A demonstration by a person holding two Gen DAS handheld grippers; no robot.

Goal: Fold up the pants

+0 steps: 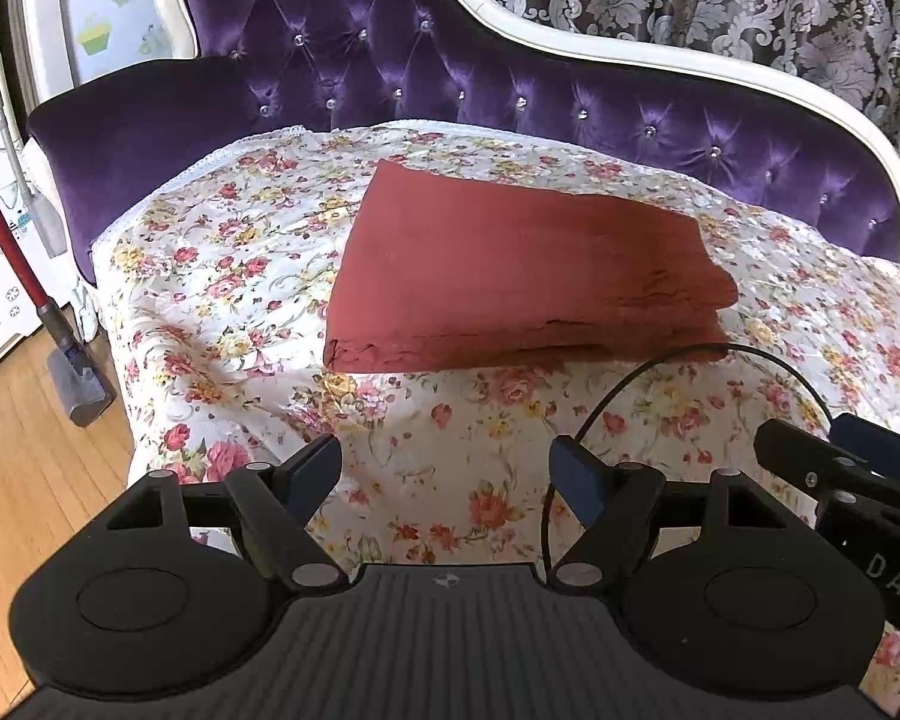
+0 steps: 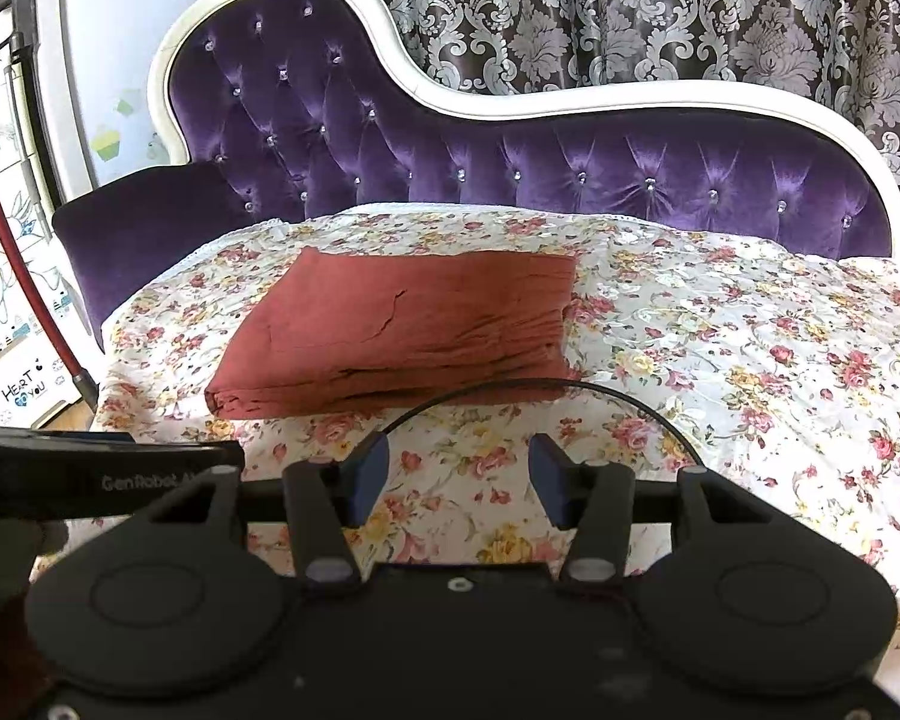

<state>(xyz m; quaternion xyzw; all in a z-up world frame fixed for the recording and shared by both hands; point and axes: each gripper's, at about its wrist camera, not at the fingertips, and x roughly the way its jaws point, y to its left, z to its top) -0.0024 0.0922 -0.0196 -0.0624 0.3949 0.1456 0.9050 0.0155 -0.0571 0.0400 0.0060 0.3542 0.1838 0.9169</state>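
Observation:
The rust-red pants lie folded into a flat rectangle on the flowered sheet, with stacked layers showing along the near edge. In the right wrist view the same folded pants rest left of centre. My left gripper hovers over the sheet in front of the pants, open, nothing between its blue pads. My right gripper also stands open and empty, short of the pants' near edge. It shows too at the right edge of the left wrist view as the right gripper.
A purple tufted chaise back with a white frame rises behind the sheet. Patterned curtains hang beyond. A wooden floor and a red-handled mop lie to the left. A black cable arcs over the sheet.

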